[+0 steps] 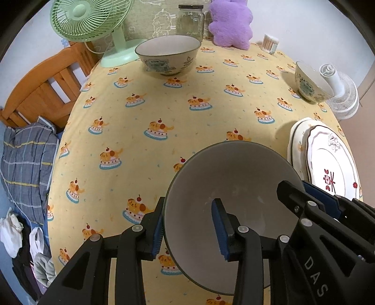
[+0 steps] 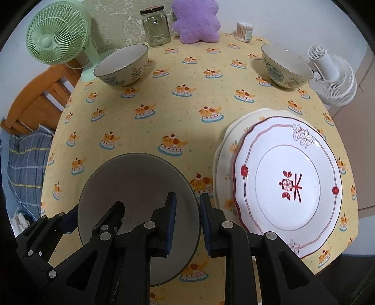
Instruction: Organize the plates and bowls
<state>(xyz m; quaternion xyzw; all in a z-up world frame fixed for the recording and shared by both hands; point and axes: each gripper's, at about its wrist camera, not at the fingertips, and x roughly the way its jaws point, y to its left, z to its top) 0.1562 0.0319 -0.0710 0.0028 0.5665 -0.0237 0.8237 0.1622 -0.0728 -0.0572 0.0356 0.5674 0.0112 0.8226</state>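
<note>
Three round ceramic bowls – a plain grey one [image 2: 138,206] and two patterned cream ones [image 2: 121,64] [image 2: 287,65]. Two stacked white plates [image 2: 288,178] [image 2: 225,150]. Two small fans – one green [image 2: 58,37], one white [image 2: 332,77]. One glass jar [image 2: 155,25], one purple plush cushion [image 2: 195,20].

Even, fairly bright indoor light gives both fisheye views sharp focus and little glare, with soft shadows beside the bowls [image 1: 168,55] and plates [image 2: 287,185] beyond the tools, while the bench [image 1: 164,112] bulges and dark vignetting rings the edges.
</note>
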